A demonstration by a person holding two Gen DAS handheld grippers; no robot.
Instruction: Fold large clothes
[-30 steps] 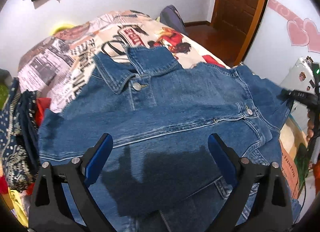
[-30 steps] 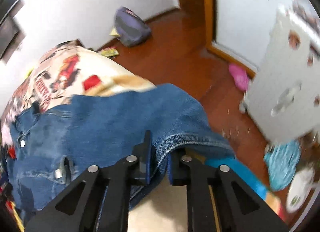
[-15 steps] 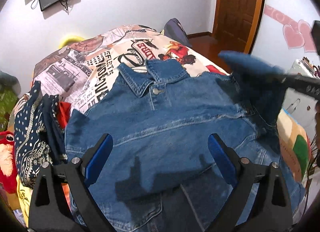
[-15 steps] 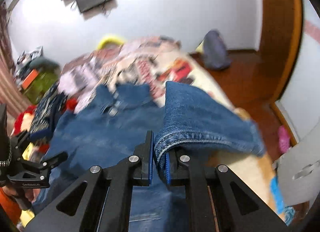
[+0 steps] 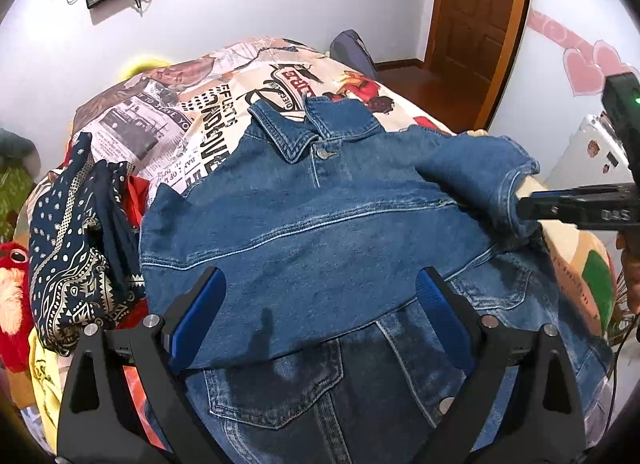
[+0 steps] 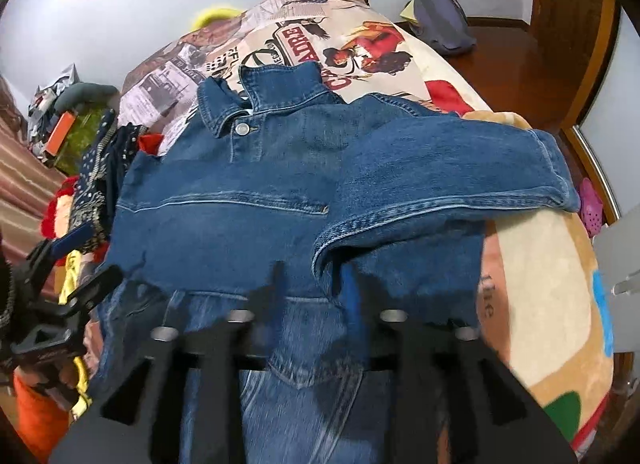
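Now the right gripper (image 6: 316,288) has just been opening: its jaws stand parted and blurred, with the cuff of the right sleeve (image 6: 440,188) lying loose at their tips, no pad pressing on it. That sleeve is laid inward across the chest of the denim jacket (image 6: 224,224), which lies spread on the patterned bedspread (image 6: 360,52), collar (image 6: 260,100) toward the far wall and hem toward the person. Across the jacket the left gripper (image 5: 320,312) hovers over the lower part of the garment with its jaws wide apart and nothing between them.

By my reading, the step in hand is the folding-in of the sleeves: one sleeve already lies across the body, folded in from the left, and the right one is being let go on top of the chest. Next the right gripper should draw clear without dragging the cuff, and then the two would likely take the hem or the sides to fold the body over; denim is stiff and heavy, so the sleeve may spring partly back.

From the left wrist, the right gripper (image 5: 576,208) is seen from the side, its tip at the cuff (image 5: 508,200), and a pile of dark printed clothes (image 5: 72,248) with a red plush toy (image 5: 12,284) sits beside the jacket. Only the right wrist view shows the grey bag (image 6: 440,20) on the wooden floor and the pink shoe (image 6: 591,208) near the door
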